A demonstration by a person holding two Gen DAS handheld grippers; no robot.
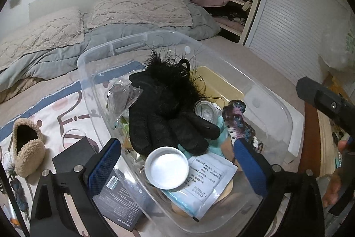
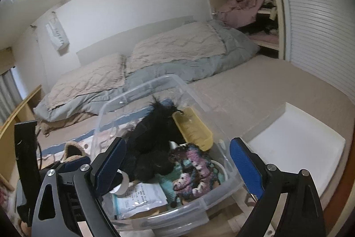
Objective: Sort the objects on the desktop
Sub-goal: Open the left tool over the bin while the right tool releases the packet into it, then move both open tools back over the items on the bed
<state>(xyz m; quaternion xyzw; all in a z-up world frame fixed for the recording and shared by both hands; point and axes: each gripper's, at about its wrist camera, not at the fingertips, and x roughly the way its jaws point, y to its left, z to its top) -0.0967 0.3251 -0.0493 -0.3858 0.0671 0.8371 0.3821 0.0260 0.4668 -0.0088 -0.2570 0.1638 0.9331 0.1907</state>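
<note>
While both the left gripper (image 1: 177,167) and right gripper (image 2: 176,164) gape empty, the round tin lid (image 1: 166,167) in the clear bin (image 1: 266,90) looks light, stiff and slippery, best pinched across its rim.

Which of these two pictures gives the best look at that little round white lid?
The left wrist view: the round white lid lies fully visible, open side up, in the clear bin. In the right wrist view a blue-padded finger hides most of it.
</note>
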